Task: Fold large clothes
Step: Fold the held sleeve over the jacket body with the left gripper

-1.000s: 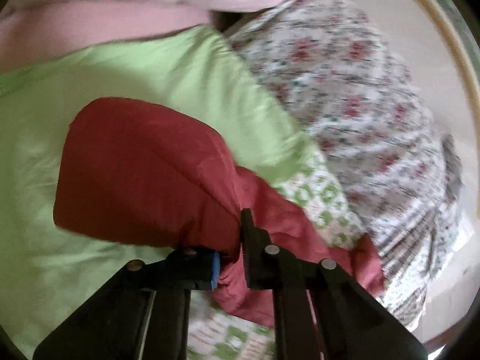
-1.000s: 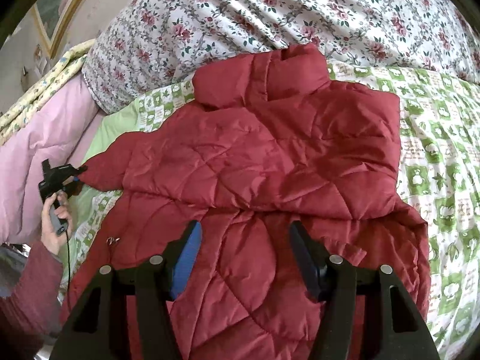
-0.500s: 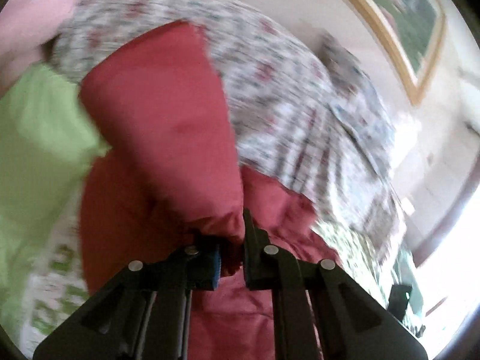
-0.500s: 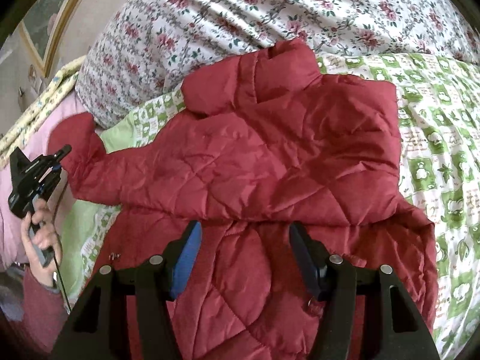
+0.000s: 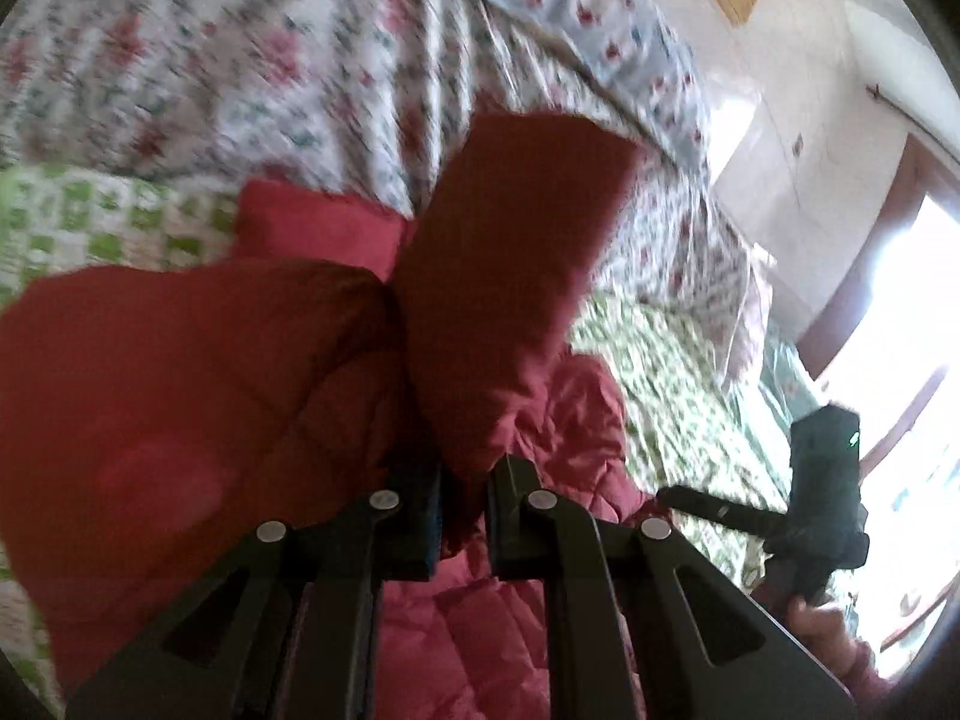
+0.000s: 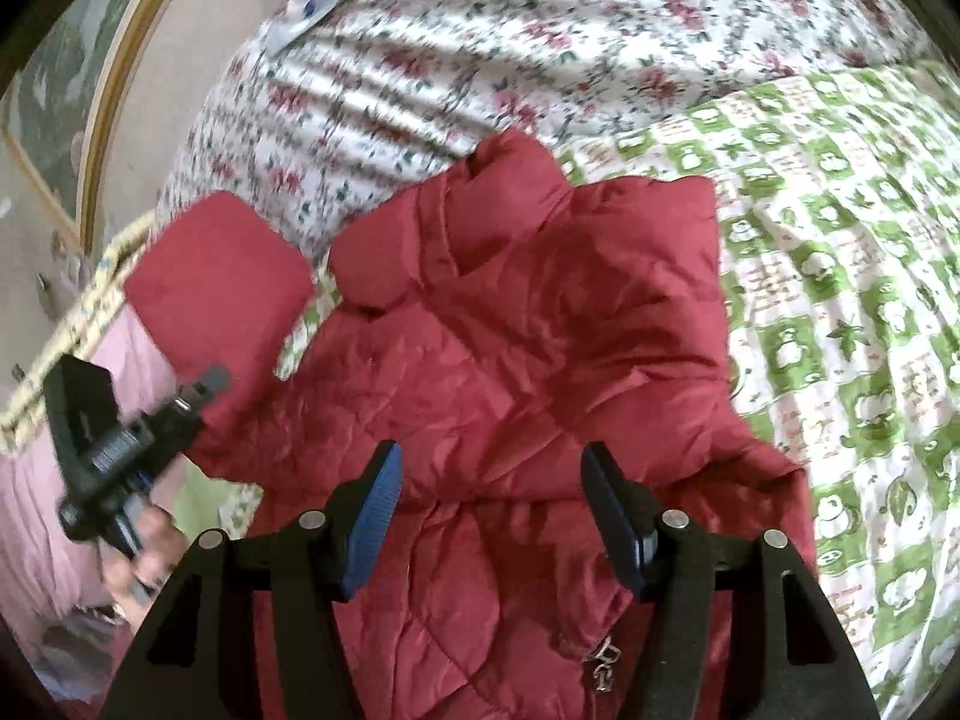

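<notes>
The left claw [image 5: 465, 516] is clamped on the cuff end of the left sleeve [image 5: 510, 276] of the red quilted jacket [image 6: 540, 360]. Compared with 1 second ago, that sleeve is no longer stretched out sideways over the plain green sheet; it is lifted and swung in toward the jacket's body, so its end now stands up in front of the floral quilt [image 6: 480, 48] beside the collar [image 6: 492, 180]. In my judgement this is the first sleeve fold in progress: the sleeve is carried across but not yet laid flat on the chest.

The right claw [image 6: 492, 516] hangs with its jaws apart over the lower front of the jacket, gripping nothing; the zip pull [image 6: 606, 660] lies just below it. It has barely shifted in that time.

The jacket lies front-up on the bed, on the green-and-white patterned sheet [image 6: 840, 300], collar toward the floral quilt.

No containers show in either view, so nothing is held in any.
</notes>
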Tool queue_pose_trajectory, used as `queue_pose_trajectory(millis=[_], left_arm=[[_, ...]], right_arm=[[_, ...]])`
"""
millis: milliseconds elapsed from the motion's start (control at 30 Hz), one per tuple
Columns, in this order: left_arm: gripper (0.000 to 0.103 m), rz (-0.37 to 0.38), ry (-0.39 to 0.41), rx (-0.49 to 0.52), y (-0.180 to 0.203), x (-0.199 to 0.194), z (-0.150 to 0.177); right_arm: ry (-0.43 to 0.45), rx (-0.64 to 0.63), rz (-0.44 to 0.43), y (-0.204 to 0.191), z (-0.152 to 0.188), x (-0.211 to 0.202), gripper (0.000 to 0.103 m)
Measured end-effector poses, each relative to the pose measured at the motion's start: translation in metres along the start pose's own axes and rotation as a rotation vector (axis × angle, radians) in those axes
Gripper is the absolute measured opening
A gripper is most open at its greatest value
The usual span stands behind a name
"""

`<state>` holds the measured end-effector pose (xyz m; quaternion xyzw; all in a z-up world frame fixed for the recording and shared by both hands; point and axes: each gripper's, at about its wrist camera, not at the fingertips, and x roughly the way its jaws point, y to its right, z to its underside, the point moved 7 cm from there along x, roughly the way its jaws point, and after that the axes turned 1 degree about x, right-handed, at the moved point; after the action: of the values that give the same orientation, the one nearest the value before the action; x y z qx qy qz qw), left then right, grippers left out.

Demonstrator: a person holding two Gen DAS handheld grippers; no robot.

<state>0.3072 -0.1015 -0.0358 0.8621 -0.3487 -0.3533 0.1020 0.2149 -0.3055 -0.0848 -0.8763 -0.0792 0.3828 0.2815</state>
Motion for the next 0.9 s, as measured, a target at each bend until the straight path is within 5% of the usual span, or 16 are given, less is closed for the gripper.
queue_pose_trajectory(millis=[433,533,700,767,800,833,900], left_arm=[[0.008,0.008,-0.153,0.075,0.030,0.076,0.051],[0.008,-0.025,-0.177,0.119,0.038,0.086,0.063],[0.008,-0.023,-0.179,0.118,0.039,0.086,0.070],[0.008,-0.022,-0.186,0.110,0.040,0.087,0.072],[0.010,-0.026,-0.192,0.108,0.040,0.087,0.073],[0.012,-0.030,-0.200,0.103,0.040,0.087,0.073],[0.016,-0.018,-0.221,0.083,0.037,0.083,0.072]], right_arm=[[0.022,0.139,-0.153,0.010,-0.023,0.002,0.065],[0.010,0.179,-0.205,0.007,-0.032,0.011,0.081],[-0.043,0.212,-0.179,0.016,-0.039,0.043,0.083],[-0.064,0.240,-0.171,0.022,-0.038,0.055,0.076],[-0.072,0.243,-0.175,0.023,-0.038,0.059,0.058],[-0.081,0.243,-0.162,0.025,-0.037,0.065,0.029],[-0.083,0.242,-0.142,0.029,-0.036,0.070,0.015]])
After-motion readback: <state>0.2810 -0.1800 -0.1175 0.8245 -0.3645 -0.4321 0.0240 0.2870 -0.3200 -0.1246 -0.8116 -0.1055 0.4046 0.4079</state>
